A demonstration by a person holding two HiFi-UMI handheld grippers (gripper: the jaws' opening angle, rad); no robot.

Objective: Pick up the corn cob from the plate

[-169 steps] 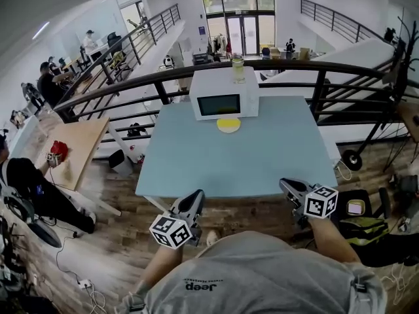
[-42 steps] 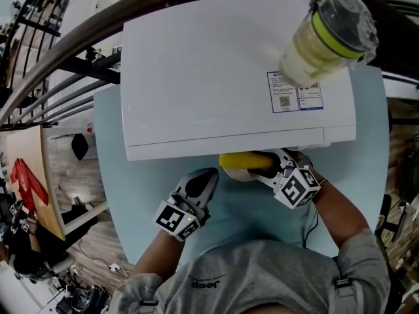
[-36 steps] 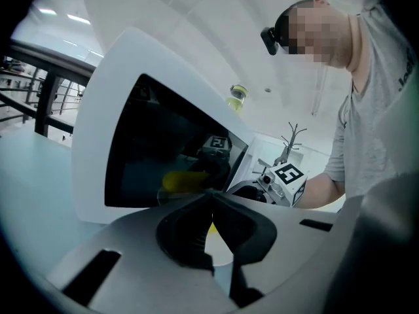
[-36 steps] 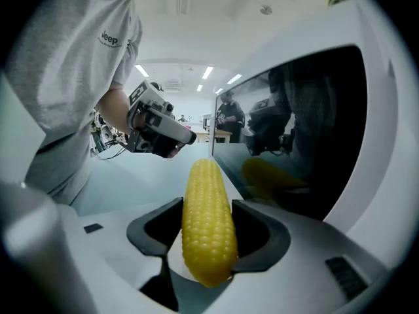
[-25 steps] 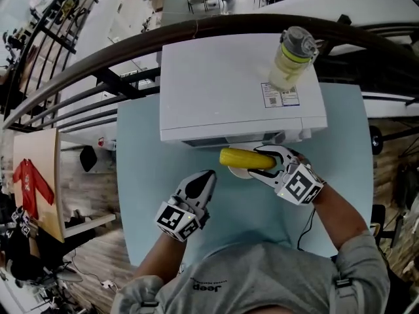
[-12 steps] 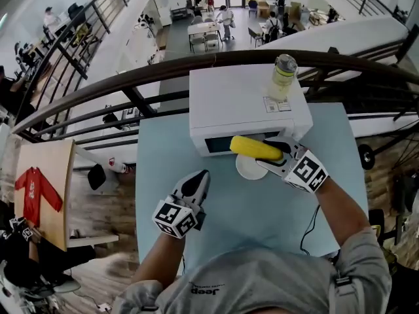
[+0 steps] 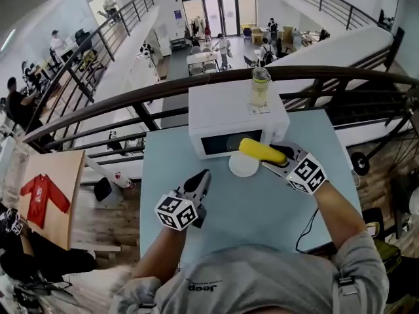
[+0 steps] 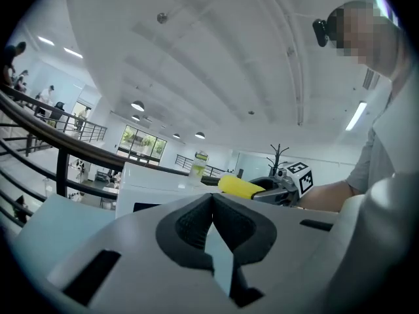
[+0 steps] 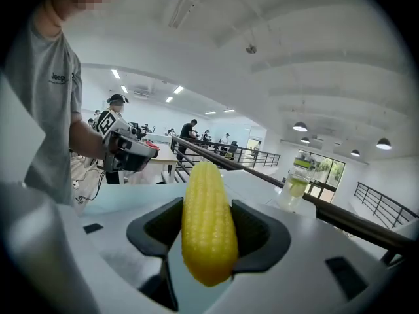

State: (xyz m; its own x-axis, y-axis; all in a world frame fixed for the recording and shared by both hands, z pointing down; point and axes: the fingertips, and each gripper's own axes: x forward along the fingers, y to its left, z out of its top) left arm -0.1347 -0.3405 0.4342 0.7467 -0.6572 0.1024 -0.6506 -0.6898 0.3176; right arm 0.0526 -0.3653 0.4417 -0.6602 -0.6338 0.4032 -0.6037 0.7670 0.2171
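Yellow corn cob (image 7: 262, 152) clamped crosswise between the dark pads of the right gripper (image 7: 280, 162), centre-right of the head view. Held off the small white round plate (image 7: 243, 165), just right of it, with one end reaching up and left over the plate's upper right rim.

Close behind, toward the top of the frame: white microwave oven (image 7: 236, 116), with a clear bottle with a pale green band (image 7: 260, 87) standing on its top. Beyond that, dark metal railing (image 7: 131, 103) arching across. Pale blue table top (image 7: 262, 208) bare from the plate down to the near edge at the person's grey shirt. Open strip also along the right edge, right of the marker cube.

Left gripper (image 7: 200, 182) lower left of centre over bare table, jaws together on nothing.

In the right gripper view, cob (image 9: 208, 224) bright, with even rows of small kernels. Gripped near its rounded lower end, which sticks out toward the camera.
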